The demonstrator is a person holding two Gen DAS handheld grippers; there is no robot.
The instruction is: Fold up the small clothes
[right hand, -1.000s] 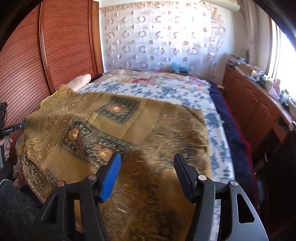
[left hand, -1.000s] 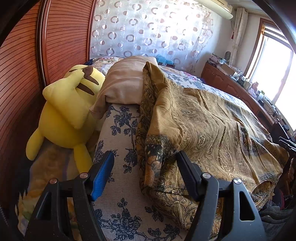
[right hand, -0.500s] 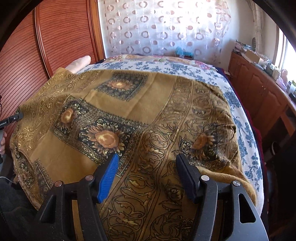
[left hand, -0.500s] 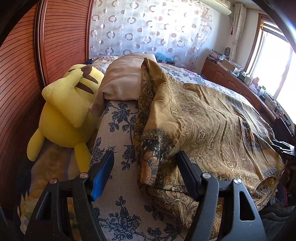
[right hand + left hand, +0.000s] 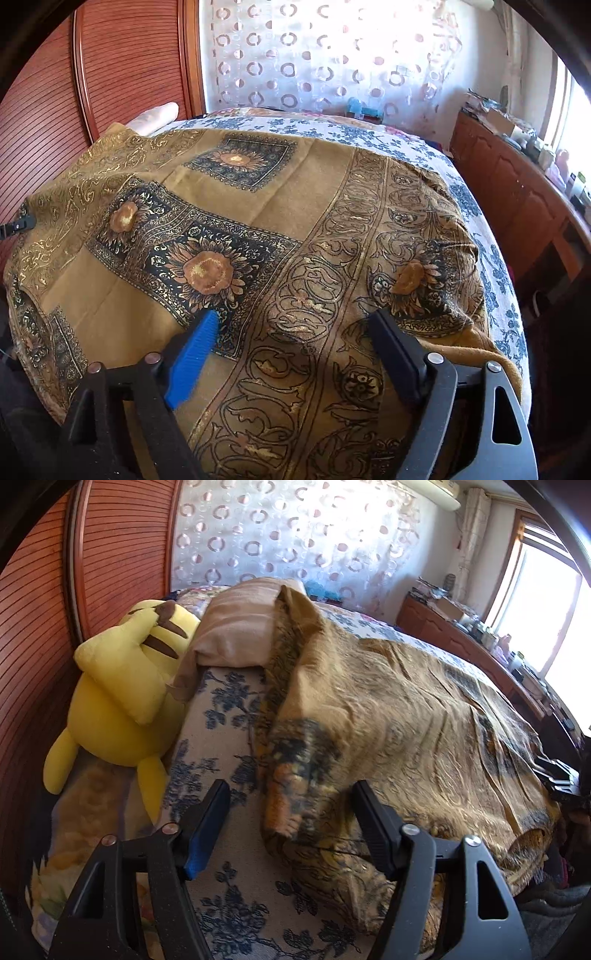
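A large golden-brown cloth (image 5: 258, 206) with dark flower squares and scroll borders lies spread over the bed. In the left wrist view the cloth (image 5: 406, 716) has a bunched, rolled edge on its left side. My left gripper (image 5: 290, 805) is open, its jaws on either side of that rolled edge, just above it. My right gripper (image 5: 295, 332) is open and empty, low over the cloth's scroll border near the front edge. The right gripper also shows at the far right of the left wrist view (image 5: 557, 779).
A yellow plush toy (image 5: 122, 701) leans on the wooden headboard (image 5: 33, 635) at the left. A beige pillow (image 5: 240, 627) lies behind the cloth. The blue-flowered bedsheet (image 5: 221, 738) shows beside the cloth. A wooden cabinet (image 5: 517, 192) runs along the right.
My left gripper has moved a little forward over the rolled cloth edge. My right gripper has come closer and lower over the cloth. Both stay open.
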